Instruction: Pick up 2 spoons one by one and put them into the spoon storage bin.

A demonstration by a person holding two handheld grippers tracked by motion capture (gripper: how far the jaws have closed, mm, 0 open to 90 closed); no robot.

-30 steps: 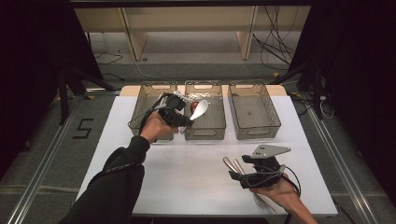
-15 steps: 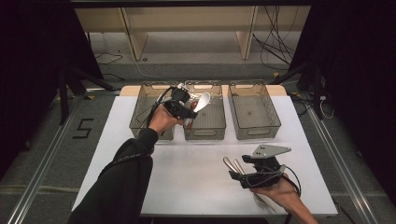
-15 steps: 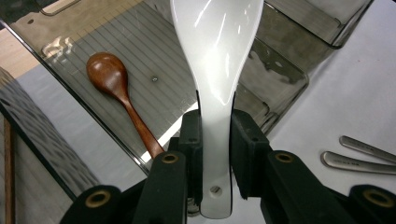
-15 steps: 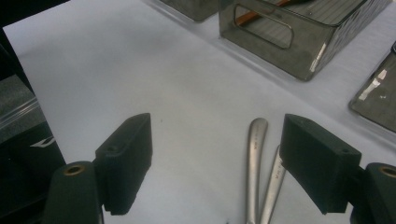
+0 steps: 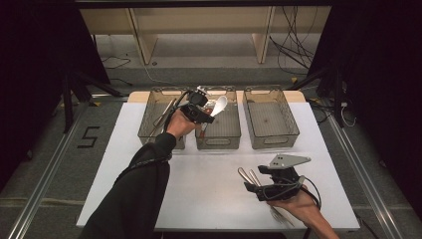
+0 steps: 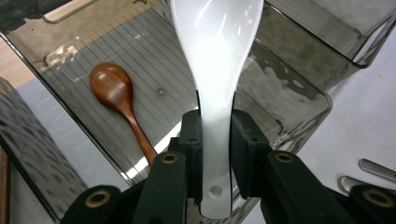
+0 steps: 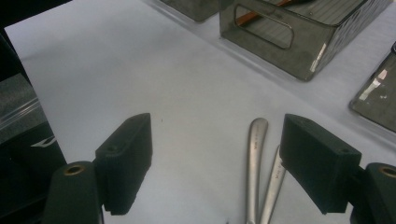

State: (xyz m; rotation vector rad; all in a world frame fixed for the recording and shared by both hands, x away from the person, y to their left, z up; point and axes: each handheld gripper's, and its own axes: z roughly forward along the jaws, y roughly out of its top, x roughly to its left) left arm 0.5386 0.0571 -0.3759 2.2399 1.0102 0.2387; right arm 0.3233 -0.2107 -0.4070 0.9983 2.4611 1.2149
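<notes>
1. A white spoon [image 6: 217,70] is held by its handle between the jaws of the left gripper [image 6: 216,149]. The jaws are closed tight on the handle from both sides.
2. The bowl of the white spoon is pointed away from the gripper and is held up over the middle bin [image 5: 219,135].
3. In the high view, the white spoon [image 5: 218,105] is seen above that bin, and the left gripper [image 5: 198,110] is seen by the bin's left wall.
4. A brown wooden spoon [image 6: 120,100] is seen lying on the floor of the middle bin, under the white spoon and a bit to one side. The two spoons are kept apart.
5. A left bin [image 5: 158,119] is set just beside the middle bin. Long thin things are seen inside it, but what they are cannot be told.
6. A right bin [image 5: 271,119] is set on the other side of the middle bin.
7. All three bins are lined up in a row at the far side of the white counter [image 5: 209,184].
8. The right gripper [image 7: 215,158] is rested low on the near side of the counter, well apart from the bins. Its jaws are spread wide and nothing is held in them.
9. Two metal handles [image 7: 261,163] are seen lying on the counter between those open jaws, close to one jaw. They are not squeezed by the jaws.
</notes>
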